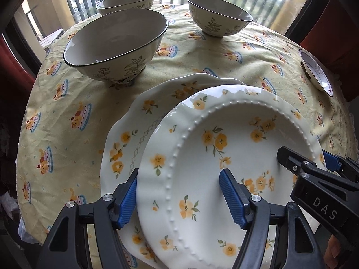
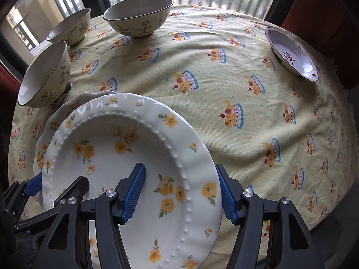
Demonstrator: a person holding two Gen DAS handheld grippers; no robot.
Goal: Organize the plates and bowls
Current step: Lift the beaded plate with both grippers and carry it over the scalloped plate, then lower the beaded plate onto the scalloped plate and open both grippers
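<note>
Both claws straddle the same plate. The left claw (image 1: 178, 198) has one blue pad outside the plate's (image 1: 224, 157) left rim and the other inside the well; the pads stand wide apart, so it looks open around the rim rather than pinching it. The right claw (image 2: 182, 194) does likewise on the opposite rim, one pad in the well, one outside, jaws spread. I cannot tell whether any pad actually touches the china.

The plate, white with yellow flowers and a beaded ring, sits tilted over a second plate (image 1: 139, 121) of similar pattern that lies on the tabletop (image 1: 202, 53) beneath it, showing past its left and far edges. Neither plate holds anything.

Beyond them stand three cream bowls with leaf sprigs and dark rims: a near bowl (image 1: 116, 44) just past the lower plate, a far bowl (image 1: 128, 2) behind it, and a small bowl (image 1: 218, 16) to the right. All show bare insides. Well apart, at the right edge of the yellow cake-print cloth, lies a shallow dish (image 2: 291, 53) with a purple rim and red characters, also bare.
</note>
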